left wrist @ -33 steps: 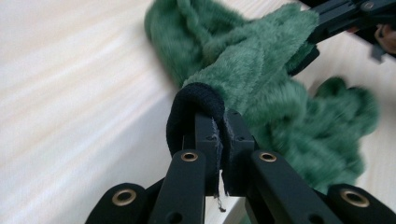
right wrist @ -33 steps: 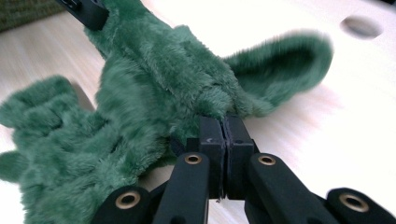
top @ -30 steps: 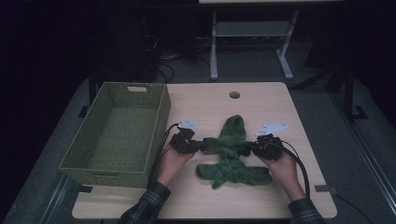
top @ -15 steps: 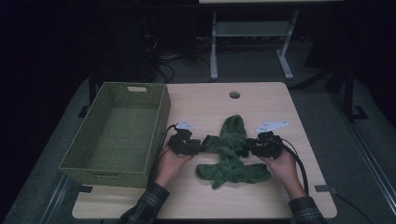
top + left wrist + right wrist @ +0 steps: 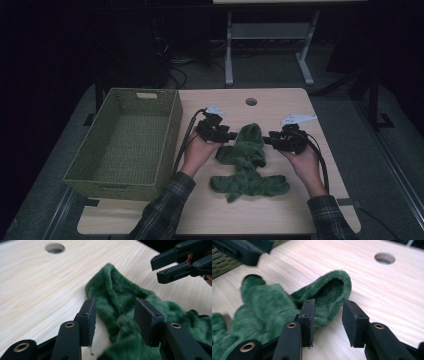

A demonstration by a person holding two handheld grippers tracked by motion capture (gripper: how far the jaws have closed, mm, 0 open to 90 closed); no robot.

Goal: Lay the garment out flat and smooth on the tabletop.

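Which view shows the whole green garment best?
The high view: the green garment lies whole on the table, hood toward the far edge. The left gripper view has only its hood end between open jaws; the right gripper view shows the hood opening, the rest blurred.

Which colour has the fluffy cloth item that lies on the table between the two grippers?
Dark green; the fluffy plush garment shows it best in the left gripper view.

the garment [image 5: 247, 165] lies on the table [image 5: 280, 102] between both grippers, with the basket [image 5: 125, 145] to its left.
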